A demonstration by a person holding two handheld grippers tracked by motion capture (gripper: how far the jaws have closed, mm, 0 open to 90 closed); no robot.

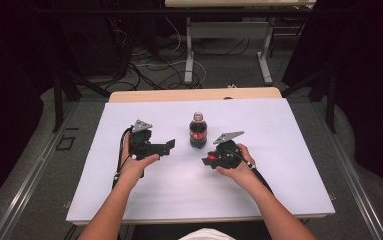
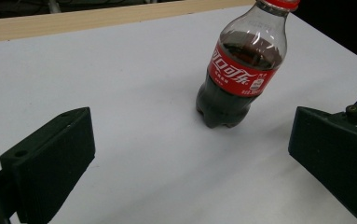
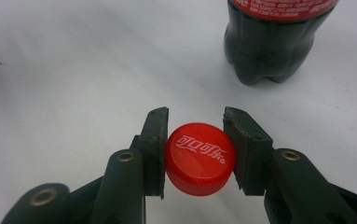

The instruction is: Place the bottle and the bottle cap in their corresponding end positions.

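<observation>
A dark cola bottle (image 1: 198, 131) stood upright mid-table on the white sheet (image 1: 279, 165), between the two grippers. Its top was cut off in the right gripper view. There, the right gripper (image 3: 195, 140) pinched a ridged red cap (image 3: 200, 158), a mere speck from above. The left gripper (image 2: 192, 154) was spread wide, empty.

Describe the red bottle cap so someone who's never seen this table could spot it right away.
Start at the white table and find the cola bottle standing near its middle. Just in front of it, on the person's right, the right gripper is shut on the red cap. It is the one small round red thing off the bottle, ridged at the edge, with white lettering on top.
</observation>
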